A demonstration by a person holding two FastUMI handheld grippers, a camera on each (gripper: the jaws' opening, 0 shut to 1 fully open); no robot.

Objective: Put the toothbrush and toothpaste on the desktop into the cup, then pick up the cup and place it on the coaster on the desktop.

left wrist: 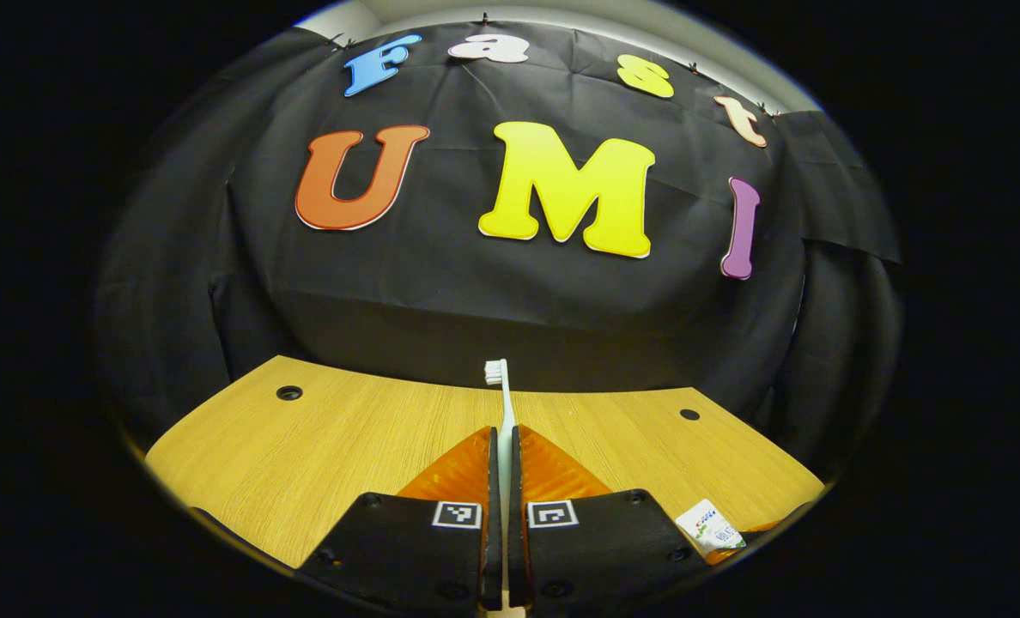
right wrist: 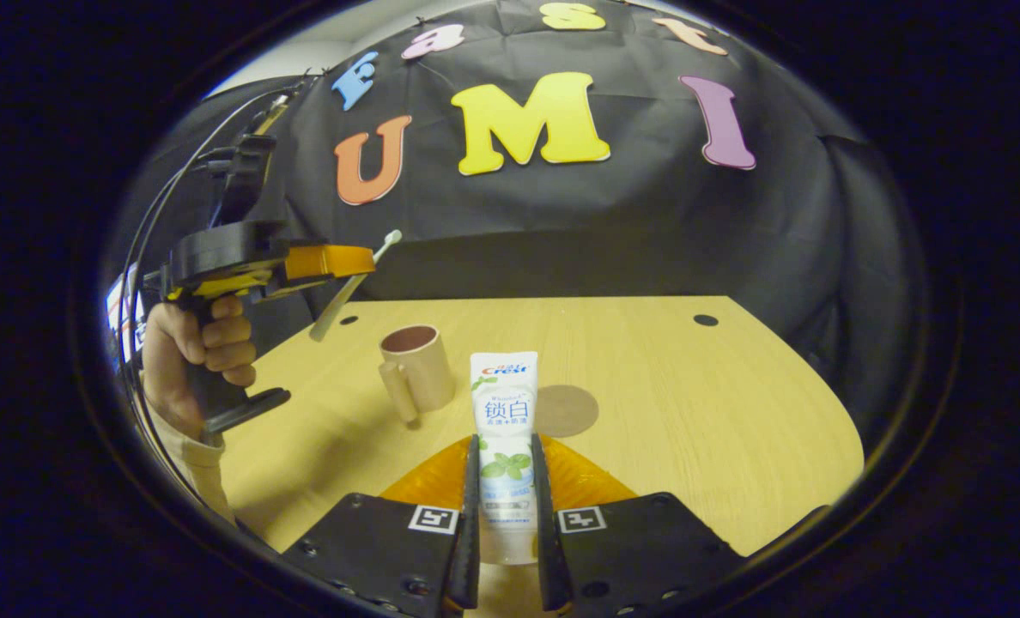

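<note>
The left hand-held gripper (left wrist: 503, 481) clamps the toothbrush (left wrist: 504, 412), raised for dropping; the right hand-held gripper (right wrist: 505, 489) pinches the toothpaste (right wrist: 504, 412) upright, the cup (right wrist: 415, 367) just ahead-left, the coaster (right wrist: 567, 410) ahead-right on the surface (right wrist: 716, 403).

a staged recording booth, more a lab set than a home. black cloth (right wrist: 613, 232) hangs as the far wall and wraps round both sides. a pale wall strip (left wrist: 561, 13) shows above the cloth. a light wooden tabletop (right wrist: 690, 403) with round cable holes (left wrist: 288, 393) stands in front, like an office desk, lit from above.
</note>
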